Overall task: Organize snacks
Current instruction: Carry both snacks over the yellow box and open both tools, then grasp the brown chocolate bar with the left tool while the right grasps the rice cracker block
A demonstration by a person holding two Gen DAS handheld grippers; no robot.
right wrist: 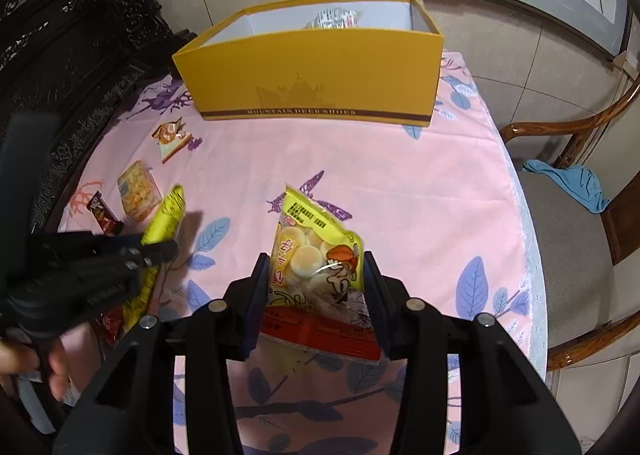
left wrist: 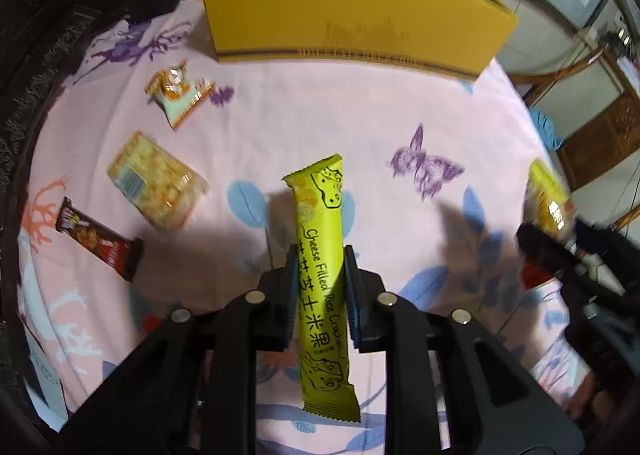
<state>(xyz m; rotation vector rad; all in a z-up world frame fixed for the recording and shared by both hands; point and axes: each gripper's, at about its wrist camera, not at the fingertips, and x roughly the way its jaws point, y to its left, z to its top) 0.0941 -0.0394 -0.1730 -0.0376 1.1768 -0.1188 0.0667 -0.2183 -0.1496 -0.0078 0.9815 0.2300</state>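
Observation:
My left gripper is shut on a long yellow-green cheese rice cracker stick and holds it above the pink cloth; the stick also shows in the right wrist view. My right gripper is shut on a yellow and red biscuit bag, also lifted; the bag shows in the left wrist view. An open yellow box stands at the table's far side with a wrapped snack inside.
On the cloth at the left lie a small orange-white packet, a clear cracker pack and a dark brown bar. A dark carved cabinet stands left. A wooden chair with a blue cloth stands right.

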